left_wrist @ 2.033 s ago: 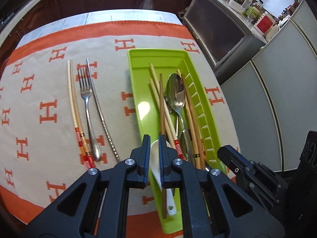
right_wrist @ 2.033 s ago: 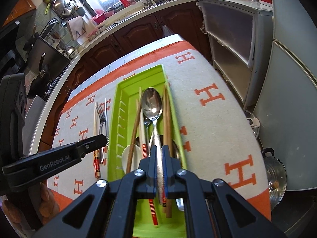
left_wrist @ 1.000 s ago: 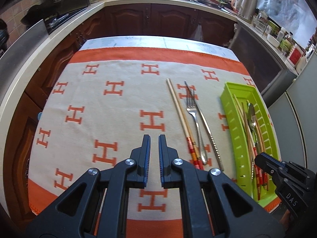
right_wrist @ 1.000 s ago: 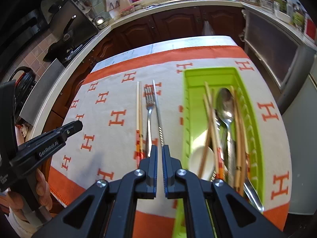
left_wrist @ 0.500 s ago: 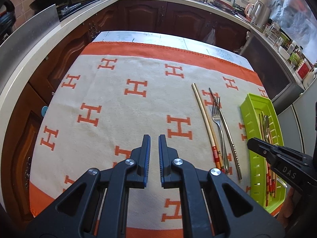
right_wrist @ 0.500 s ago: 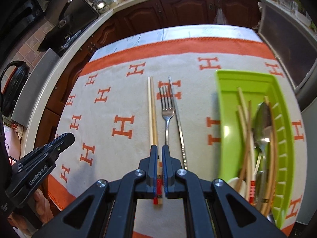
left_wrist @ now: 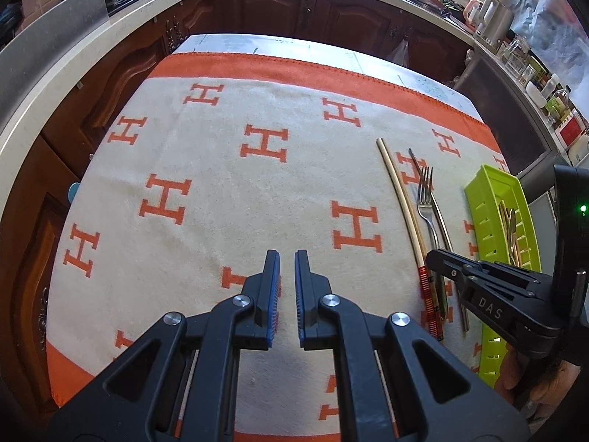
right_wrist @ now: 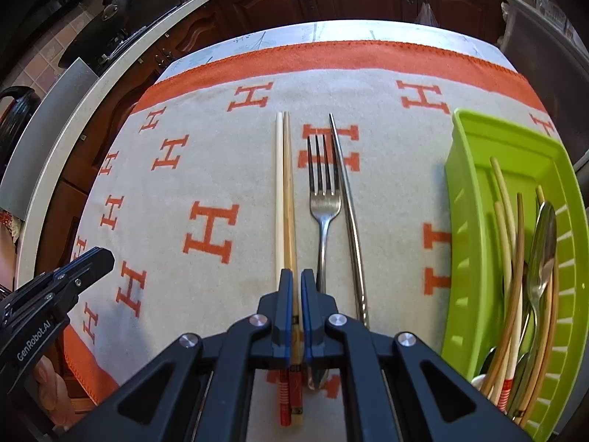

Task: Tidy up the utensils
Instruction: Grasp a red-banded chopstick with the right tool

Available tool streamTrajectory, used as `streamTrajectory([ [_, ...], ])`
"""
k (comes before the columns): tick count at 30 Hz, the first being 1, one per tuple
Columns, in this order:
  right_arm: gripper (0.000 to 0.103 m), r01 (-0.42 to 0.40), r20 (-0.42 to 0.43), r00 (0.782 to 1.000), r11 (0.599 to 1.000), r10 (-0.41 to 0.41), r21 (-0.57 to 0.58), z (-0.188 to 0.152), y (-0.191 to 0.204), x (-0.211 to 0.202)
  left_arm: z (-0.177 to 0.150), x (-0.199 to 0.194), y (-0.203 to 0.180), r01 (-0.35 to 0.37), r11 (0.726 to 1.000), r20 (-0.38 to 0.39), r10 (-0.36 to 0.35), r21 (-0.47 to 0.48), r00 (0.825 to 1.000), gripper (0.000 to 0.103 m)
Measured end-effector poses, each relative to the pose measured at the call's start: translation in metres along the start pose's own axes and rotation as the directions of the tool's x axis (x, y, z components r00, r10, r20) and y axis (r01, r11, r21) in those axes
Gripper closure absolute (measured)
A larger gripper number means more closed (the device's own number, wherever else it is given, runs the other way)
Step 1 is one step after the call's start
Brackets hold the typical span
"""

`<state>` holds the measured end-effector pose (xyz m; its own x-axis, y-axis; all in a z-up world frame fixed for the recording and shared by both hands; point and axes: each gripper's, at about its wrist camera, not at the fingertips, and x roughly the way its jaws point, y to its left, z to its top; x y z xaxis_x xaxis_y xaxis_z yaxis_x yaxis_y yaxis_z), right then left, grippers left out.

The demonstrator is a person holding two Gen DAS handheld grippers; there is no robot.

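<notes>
A pair of pale chopsticks (right_wrist: 284, 191) with red ends, a steel fork (right_wrist: 324, 199) and a thin metal chopstick (right_wrist: 348, 206) lie side by side on the H-patterned cloth (right_wrist: 206, 169). A green tray (right_wrist: 475, 154) at the right holds several chopsticks and spoons. My right gripper (right_wrist: 296, 283) hovers over the chopsticks' lower part, jaws nearly shut, empty. My left gripper (left_wrist: 286, 269) is nearly shut and empty over bare cloth, left of the chopsticks (left_wrist: 403, 206), fork (left_wrist: 427, 202) and tray (left_wrist: 482, 199).
The cloth covers a table (left_wrist: 279, 42) ringed by dark wood cabinets (left_wrist: 279, 7) and a pale countertop (left_wrist: 110, 29). A steel cabinet (left_wrist: 515, 121) with jars on top stands at the right. The left tool (right_wrist: 51, 294) shows in the right wrist view.
Both grippers let go of utensils in the tray and swung left. The right gripper now sits over the chopsticks on the cloth; the left is over bare cloth.
</notes>
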<state>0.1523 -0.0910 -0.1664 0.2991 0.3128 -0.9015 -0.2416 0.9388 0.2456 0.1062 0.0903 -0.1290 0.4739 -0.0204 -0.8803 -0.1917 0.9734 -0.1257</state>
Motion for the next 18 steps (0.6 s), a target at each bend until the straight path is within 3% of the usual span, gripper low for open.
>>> streamTrajectory([
  [18,0.094,0.008,-0.026,1.0,1.0,-0.008,-0.019,0.004,0.0,0.004,0.001,0.012,0.009,0.01,1.0,-0.025,-0.011,-0.024,1.0,0.098],
])
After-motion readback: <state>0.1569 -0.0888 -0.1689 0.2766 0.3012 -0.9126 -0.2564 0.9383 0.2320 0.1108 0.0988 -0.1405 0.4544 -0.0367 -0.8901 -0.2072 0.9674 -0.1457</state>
